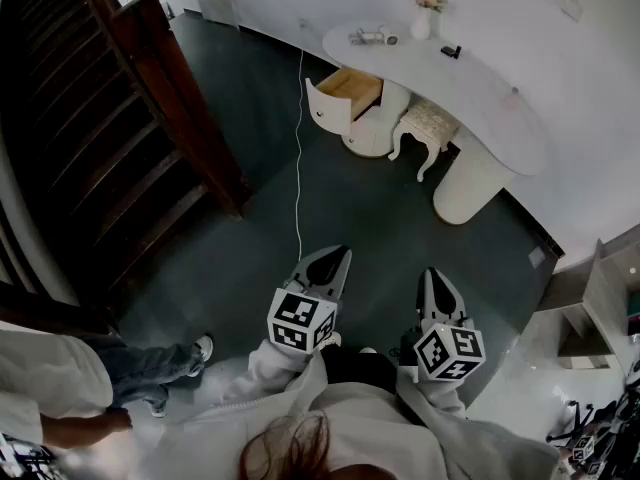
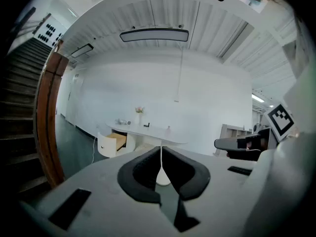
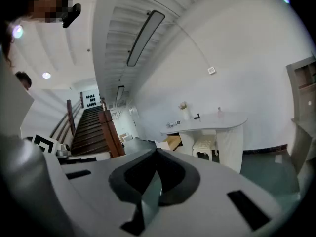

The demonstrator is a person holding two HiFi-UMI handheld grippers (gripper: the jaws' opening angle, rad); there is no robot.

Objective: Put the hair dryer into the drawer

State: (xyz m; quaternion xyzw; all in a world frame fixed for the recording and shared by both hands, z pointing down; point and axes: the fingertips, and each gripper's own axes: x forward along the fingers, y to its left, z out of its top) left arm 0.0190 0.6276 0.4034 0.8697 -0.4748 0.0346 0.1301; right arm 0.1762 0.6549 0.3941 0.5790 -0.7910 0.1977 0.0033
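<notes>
White curved desk (image 1: 500,118), upper right in the head view, shows its wood-lined drawer (image 1: 352,90) already open; the hair dryer may be the small silvery object (image 1: 372,37) on top (too small to tell). Left gripper (image 1: 338,254) and right gripper (image 1: 432,276), lower centre, are pressed together, empty: fetching and stowing remain.

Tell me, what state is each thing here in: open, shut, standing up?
White desk drawer with wooden inside: pulled open.
Left grey hand-held gripper: shut, empty.
Right grey hand-held gripper: shut, empty.
Small white vase of pink flowers: upright on the white curved desk.
</notes>
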